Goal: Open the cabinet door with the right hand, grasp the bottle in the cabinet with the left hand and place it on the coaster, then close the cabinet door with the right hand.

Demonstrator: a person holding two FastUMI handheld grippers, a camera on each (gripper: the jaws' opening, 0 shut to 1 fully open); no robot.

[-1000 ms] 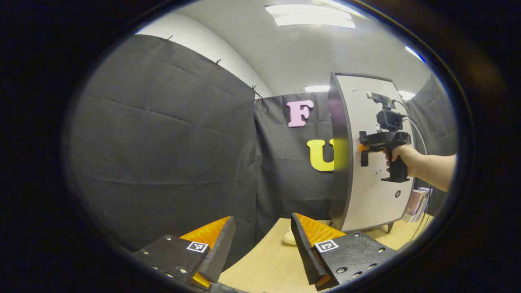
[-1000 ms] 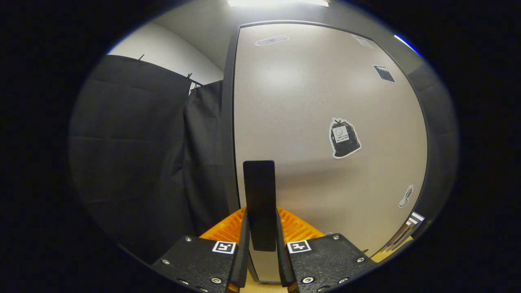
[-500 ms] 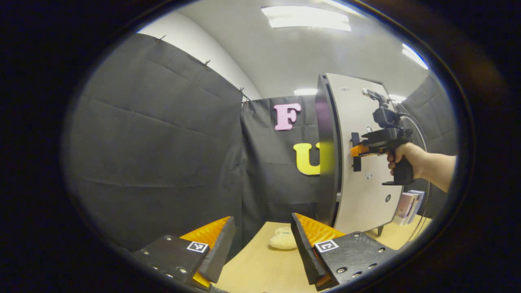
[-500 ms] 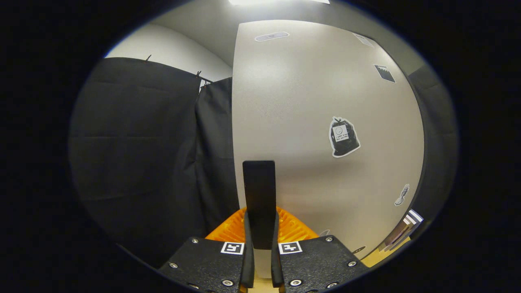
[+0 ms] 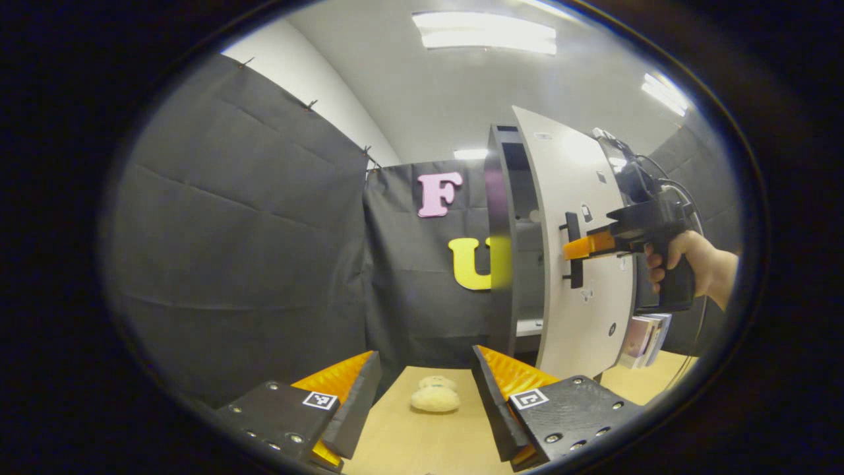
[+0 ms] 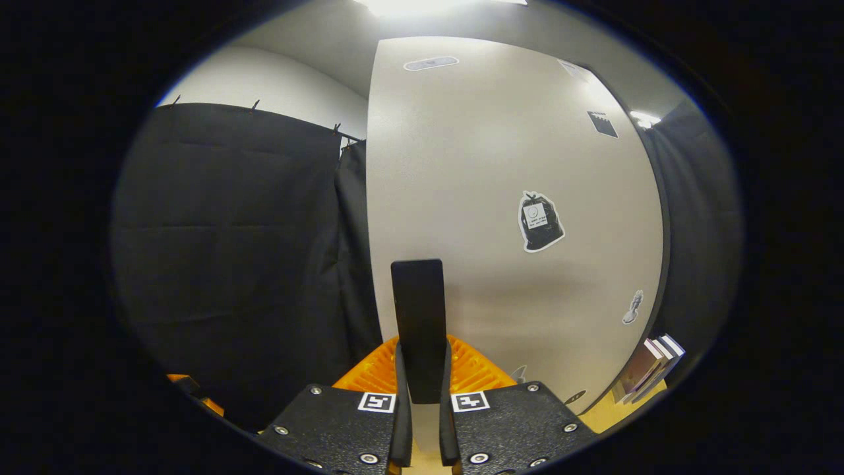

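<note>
right gripper [image 6: 420, 429] clamping both fingers on the black vertical bar handle [image 6: 418, 316] of the pale grey cabinet door [image 6: 501, 218], standing partly ajar | left gripper [image 5: 425, 409] hanging spread and empty over the wooden table [image 5: 422, 445] | cabinet interior [image 5: 524, 264] showing as a dim sliver, contents indiscernible | cream plush toy [image 5: 435, 396] lying far on table

A small cream plush toy [image 5: 435, 398] lies on the light wooden tabletop [image 5: 422, 442]. Upright books [image 5: 643, 340] stand beside the cabinet.
</note>
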